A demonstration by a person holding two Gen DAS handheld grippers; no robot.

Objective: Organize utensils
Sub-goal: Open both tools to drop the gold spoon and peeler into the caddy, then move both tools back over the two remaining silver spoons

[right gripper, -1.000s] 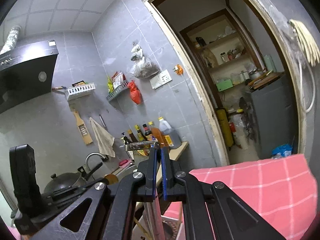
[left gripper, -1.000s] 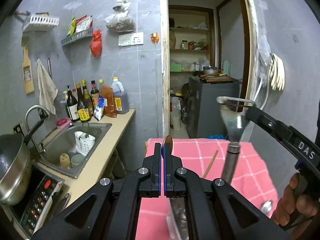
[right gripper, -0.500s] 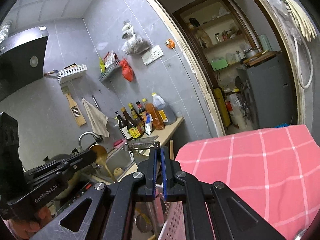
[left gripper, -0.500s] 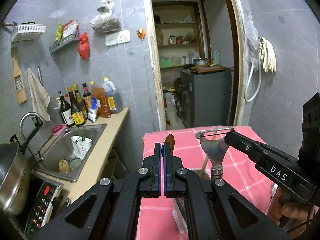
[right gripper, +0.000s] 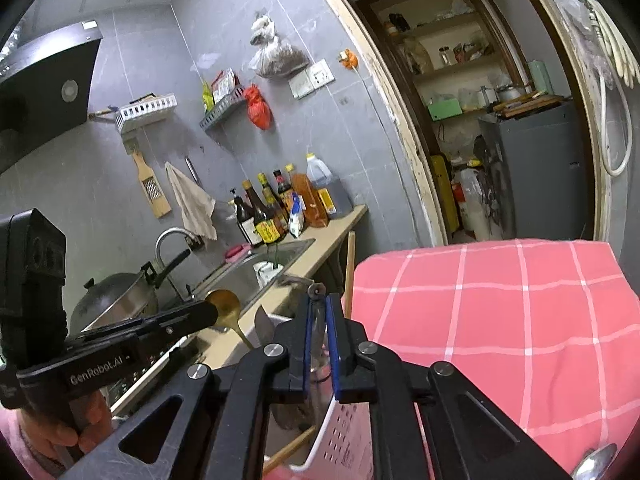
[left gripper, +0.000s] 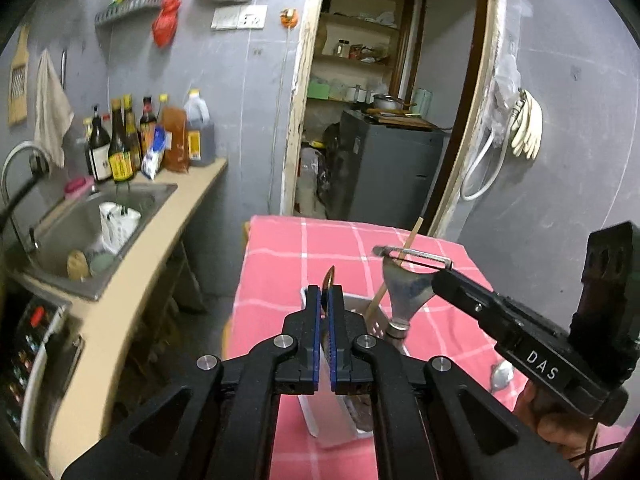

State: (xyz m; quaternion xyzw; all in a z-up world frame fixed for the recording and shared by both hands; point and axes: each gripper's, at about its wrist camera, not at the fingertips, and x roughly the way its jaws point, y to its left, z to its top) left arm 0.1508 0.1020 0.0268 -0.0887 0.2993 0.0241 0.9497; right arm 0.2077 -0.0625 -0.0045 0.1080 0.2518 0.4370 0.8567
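My left gripper (left gripper: 325, 292) is shut on a golden spoon (left gripper: 329, 276), whose bowl sticks up past the blue pads; the right wrist view shows that spoon (right gripper: 224, 306) with its handle slanting down. Below stands a white utensil basket (left gripper: 320, 420) on the pink checked tablecloth (left gripper: 280, 264). My right gripper (right gripper: 319, 304) has its jaws opening. A steel Y-peeler (left gripper: 406, 286) stands between them with its handle down in the basket (right gripper: 348, 432), and the pads no longer seem to press on it. A wooden chopstick (left gripper: 408, 248) leans up out of the basket.
A loose spoon (left gripper: 501, 374) lies on the cloth to the right of the basket. Left of the table runs a counter with a sink (left gripper: 92, 216), sauce bottles (left gripper: 132, 144), a wok (right gripper: 116, 300) and a cooker. Behind is a doorway with a grey cabinet (left gripper: 396, 168).
Both grippers have sunk toward the basket and tilted downward. The peeler's handle has come down into the basket, and the gap between the right pads has widened.
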